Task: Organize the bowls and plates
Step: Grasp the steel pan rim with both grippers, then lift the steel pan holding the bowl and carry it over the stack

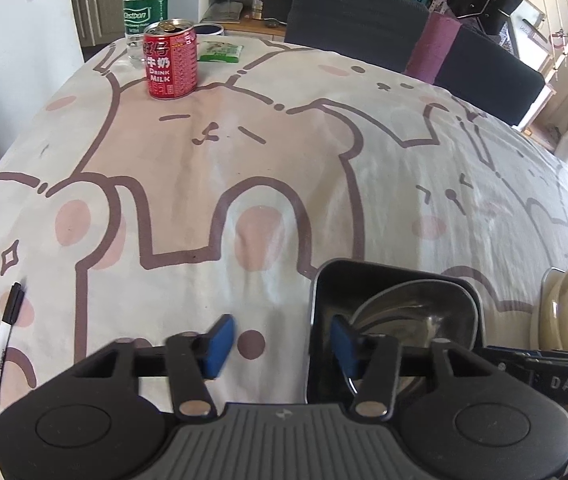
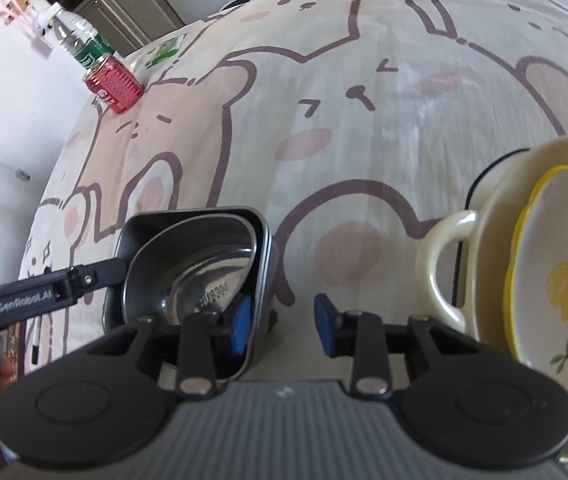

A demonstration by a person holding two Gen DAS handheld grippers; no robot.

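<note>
The left gripper (image 1: 278,344) and right gripper (image 2: 282,322) each straddle a wall of the dark square dish (image 2: 262,248), one pad inside, one outside, jaws part-open with visible gaps, likely to lift it together. A steel bowl (image 2: 204,276) sits inside. Stacked cream plates (image 2: 495,240) wait just right.
</note>
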